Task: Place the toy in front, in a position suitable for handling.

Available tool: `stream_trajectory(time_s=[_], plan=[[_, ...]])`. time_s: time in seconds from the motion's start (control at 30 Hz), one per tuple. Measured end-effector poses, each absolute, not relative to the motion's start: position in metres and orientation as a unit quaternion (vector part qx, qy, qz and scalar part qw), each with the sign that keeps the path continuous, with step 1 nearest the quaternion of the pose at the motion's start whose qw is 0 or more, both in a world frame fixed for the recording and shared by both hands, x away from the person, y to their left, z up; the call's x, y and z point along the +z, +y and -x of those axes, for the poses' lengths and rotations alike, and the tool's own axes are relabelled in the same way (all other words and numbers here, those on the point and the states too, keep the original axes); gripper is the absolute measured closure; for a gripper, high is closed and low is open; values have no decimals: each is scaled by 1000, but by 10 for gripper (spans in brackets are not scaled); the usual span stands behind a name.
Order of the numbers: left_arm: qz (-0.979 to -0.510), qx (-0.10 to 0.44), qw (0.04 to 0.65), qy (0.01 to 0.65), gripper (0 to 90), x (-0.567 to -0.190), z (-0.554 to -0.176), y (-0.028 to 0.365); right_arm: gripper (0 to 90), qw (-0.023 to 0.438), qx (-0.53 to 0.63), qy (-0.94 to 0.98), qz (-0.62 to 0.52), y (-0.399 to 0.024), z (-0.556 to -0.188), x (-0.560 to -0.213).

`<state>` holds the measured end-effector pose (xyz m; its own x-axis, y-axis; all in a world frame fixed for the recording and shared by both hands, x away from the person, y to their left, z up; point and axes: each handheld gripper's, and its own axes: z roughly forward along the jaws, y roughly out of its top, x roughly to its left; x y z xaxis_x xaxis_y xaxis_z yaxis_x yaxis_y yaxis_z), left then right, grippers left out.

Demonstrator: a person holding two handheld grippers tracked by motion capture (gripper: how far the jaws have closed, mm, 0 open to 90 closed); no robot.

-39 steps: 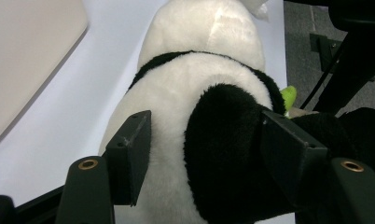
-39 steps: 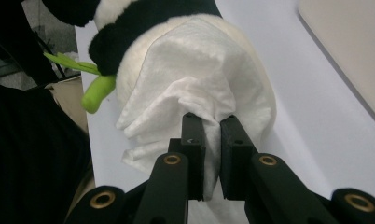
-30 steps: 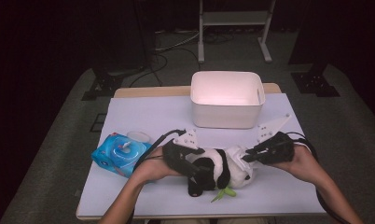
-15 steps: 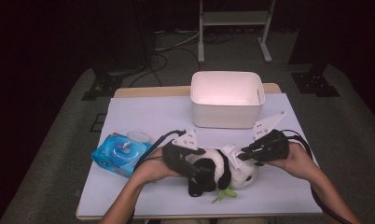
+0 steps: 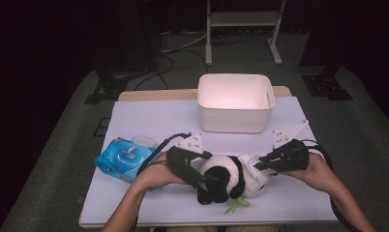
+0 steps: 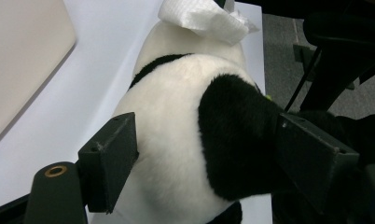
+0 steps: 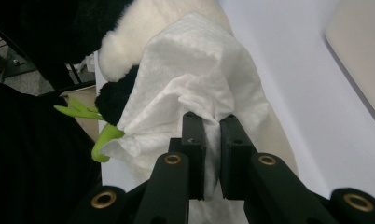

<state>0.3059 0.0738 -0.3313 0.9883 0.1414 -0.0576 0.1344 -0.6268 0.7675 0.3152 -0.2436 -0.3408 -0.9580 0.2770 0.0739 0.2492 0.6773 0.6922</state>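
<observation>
Panda (image 5: pixel 229 178) lies at the tabletop's (image 5: pixel 149 121) near edge, where it lay a second ago. Left claw (image 6: pixel 199 163) has just been opening, jaws straddling its body, barely touching. Right claw (image 7: pixel 212 133) stays clenched on the wipe (image 7: pixel 199 88) over its head.
</observation>
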Motion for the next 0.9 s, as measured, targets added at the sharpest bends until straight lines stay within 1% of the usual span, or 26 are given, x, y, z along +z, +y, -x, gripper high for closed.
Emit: stream_trajectory(time_s=[0.17, 0.37, 0.43, 0.7, 0.9], plan=[[-907, 6, 413, 74, 218, -337, -306, 71, 817, 19, 375, 915, -150, -247, -315, -342], [-908, 14, 412, 73, 271, -344, -309, 68, 817, 25, 376, 916, -142, -241, -312, -339], [-908, 14, 412, 74, 275, -344, -311, 67, 816, 32, 373, 917, -135, -236, -310, -336], [-909, 18, 411, 68, 276, -344, -314, 61, 816, 17, 355, 929, -98, -202, -309, -335], [-906, 17, 417, 67, 276, -345, -316, 60, 816, 13, 359, 930, -83, -189, -311, -326]])
